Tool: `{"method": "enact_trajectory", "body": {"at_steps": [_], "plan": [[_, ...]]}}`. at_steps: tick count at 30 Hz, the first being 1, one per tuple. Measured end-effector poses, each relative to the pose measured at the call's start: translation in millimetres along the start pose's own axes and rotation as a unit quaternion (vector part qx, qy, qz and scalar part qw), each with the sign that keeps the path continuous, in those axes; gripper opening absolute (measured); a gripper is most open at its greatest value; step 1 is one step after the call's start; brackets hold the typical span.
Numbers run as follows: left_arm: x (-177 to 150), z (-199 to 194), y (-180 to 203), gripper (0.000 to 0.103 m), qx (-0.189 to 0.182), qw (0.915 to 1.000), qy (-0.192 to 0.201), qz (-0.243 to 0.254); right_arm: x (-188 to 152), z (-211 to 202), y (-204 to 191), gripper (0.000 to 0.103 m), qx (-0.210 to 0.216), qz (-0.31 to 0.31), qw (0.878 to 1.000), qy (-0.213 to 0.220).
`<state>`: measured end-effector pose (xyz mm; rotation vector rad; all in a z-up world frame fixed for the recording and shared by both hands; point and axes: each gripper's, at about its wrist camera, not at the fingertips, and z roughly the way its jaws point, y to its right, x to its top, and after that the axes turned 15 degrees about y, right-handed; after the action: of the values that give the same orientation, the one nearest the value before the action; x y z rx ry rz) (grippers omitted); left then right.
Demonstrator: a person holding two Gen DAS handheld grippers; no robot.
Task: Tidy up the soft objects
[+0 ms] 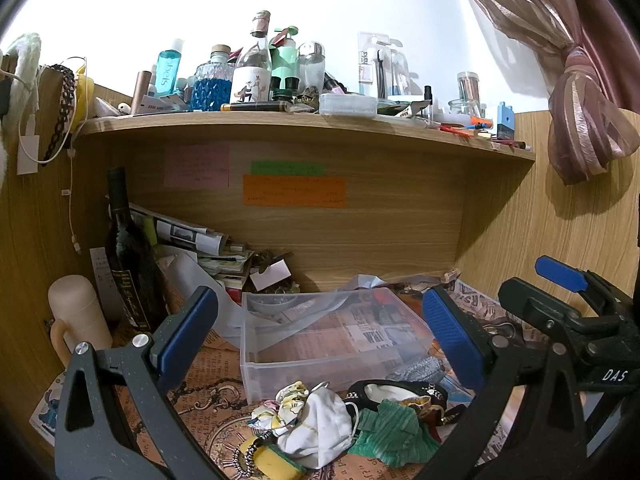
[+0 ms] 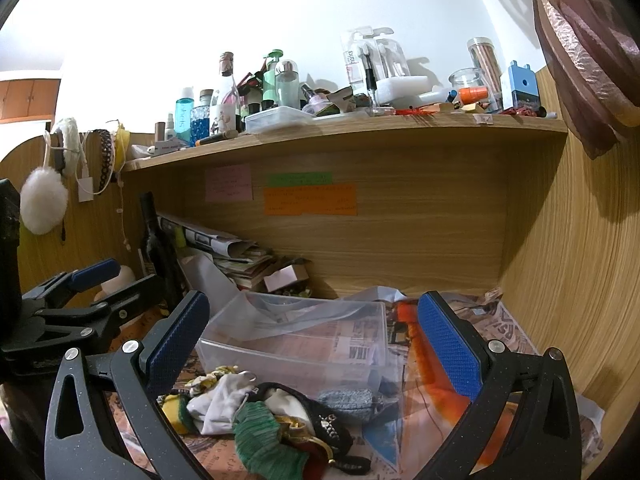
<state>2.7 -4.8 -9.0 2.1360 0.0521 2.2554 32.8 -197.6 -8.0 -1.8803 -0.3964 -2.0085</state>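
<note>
Cloth pile (image 1: 340, 420) below left hand-held gripper (image 1: 316, 332)

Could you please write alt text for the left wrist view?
The open left gripper hovers over a pile of soft items, including a crumpled white cloth and a ribbed green fabric piece, lying before an empty clear plastic bin on a cluttered wooden desk.

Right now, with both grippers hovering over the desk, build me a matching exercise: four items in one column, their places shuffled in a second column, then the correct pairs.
Items
1. clear plastic bin
2. green cloth
3. dark wine bottle
4. orange note

Places
A. stuck to the back panel under the shelf
B. standing at the left, by the leaning papers
C. in the soft pile in front of the bin
D. on the desk behind that pile

Pairs: 1-D, 2-C, 3-B, 4-A
</note>
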Motion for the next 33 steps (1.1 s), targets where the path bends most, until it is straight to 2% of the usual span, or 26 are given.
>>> {"method": "enact_trajectory", "body": {"at_steps": [24,33], "plan": [[-4,3,0,0.103,-0.001,1.0,-0.007,-0.003,-3,6,1,0.103,0.003,-0.001,1.0,-0.009],[-14,14,-7,0.103,-0.008,0.9993,-0.036,-0.01,-13,16,9,0.103,0.001,0.007,0.999,-0.037]]}}
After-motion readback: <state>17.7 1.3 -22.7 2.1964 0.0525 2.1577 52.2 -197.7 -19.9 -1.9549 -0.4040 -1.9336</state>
